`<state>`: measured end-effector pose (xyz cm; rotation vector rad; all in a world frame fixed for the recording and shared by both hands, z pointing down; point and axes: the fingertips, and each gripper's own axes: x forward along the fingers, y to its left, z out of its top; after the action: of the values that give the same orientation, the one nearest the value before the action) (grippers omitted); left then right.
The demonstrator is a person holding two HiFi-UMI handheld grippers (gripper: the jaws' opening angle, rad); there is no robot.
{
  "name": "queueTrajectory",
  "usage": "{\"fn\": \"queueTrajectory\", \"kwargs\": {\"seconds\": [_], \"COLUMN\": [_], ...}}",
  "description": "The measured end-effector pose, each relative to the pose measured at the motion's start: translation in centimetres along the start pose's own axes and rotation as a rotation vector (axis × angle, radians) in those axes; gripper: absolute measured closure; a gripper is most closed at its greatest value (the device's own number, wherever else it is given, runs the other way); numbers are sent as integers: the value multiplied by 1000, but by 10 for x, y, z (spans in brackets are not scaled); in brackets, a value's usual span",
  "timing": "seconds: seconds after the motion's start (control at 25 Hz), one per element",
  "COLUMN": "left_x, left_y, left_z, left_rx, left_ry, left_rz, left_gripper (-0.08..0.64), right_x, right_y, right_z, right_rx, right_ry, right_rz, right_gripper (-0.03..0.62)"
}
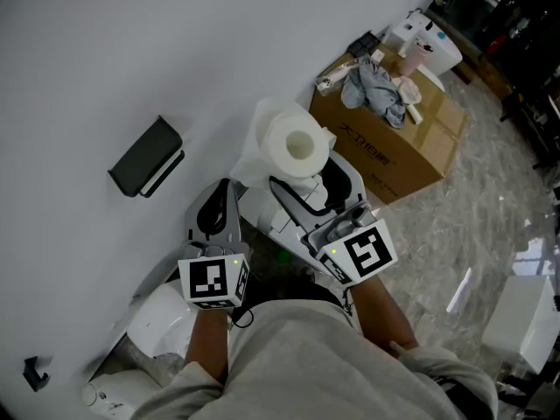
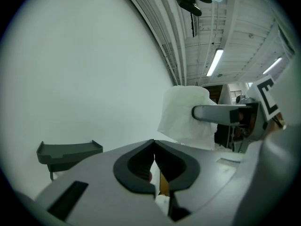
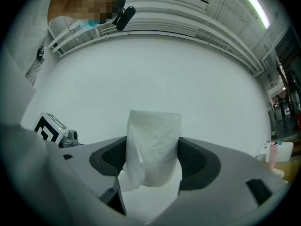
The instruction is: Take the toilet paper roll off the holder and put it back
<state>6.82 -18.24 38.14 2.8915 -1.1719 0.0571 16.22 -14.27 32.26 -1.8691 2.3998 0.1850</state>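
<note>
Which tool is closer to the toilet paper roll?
Right. The right tool grips the toilet paper roll between its jaws; the left tool is shut, just beside it.

Head view: bright, even, diffuse light. The plain white wall (image 1: 131,42) is evenly lit and shadows are faint. Focus is sharp throughout. The glossy grey marbled floor (image 1: 472,226) carries pale reflections.

Gripper views: strong fisheye bending, with black vignette at the corners.

Left gripper view: the long fluorescent ceiling tube (image 2: 215,62) glares white and the background at right is dim.

Right gripper view: the white toilet paper roll (image 3: 155,147) is bright with its surface texture kept, and the wall is a flat pale grey.
</note>
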Motion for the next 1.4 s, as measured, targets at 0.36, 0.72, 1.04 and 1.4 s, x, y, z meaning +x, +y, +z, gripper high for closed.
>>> {"fn": "queueTrajectory", "kwargs": {"seconds": [0.36, 0.72, 1.04, 1.4], "left_x": [9, -1, -1, 16], "left_y": [-50, -88, -79, -53], "left_z": [0, -4, -13, -10], "left_rx": [4, 15, 20, -4], "left_ry": [4, 7, 32, 8], "left_rz": [-19, 54, 115, 127], "left_gripper": [549, 549, 549, 549], "right_x": [-42, -79, -72, -41], "right_y": [-34, -54, -59, -57], "right_z": [5, 6, -4, 0], "right_rx": [9, 21, 60, 24], "right_ry": [-15, -32, -43, -41], "right_rz": [-29, 26, 72, 96], "right_gripper": [264, 264, 264, 264]}}
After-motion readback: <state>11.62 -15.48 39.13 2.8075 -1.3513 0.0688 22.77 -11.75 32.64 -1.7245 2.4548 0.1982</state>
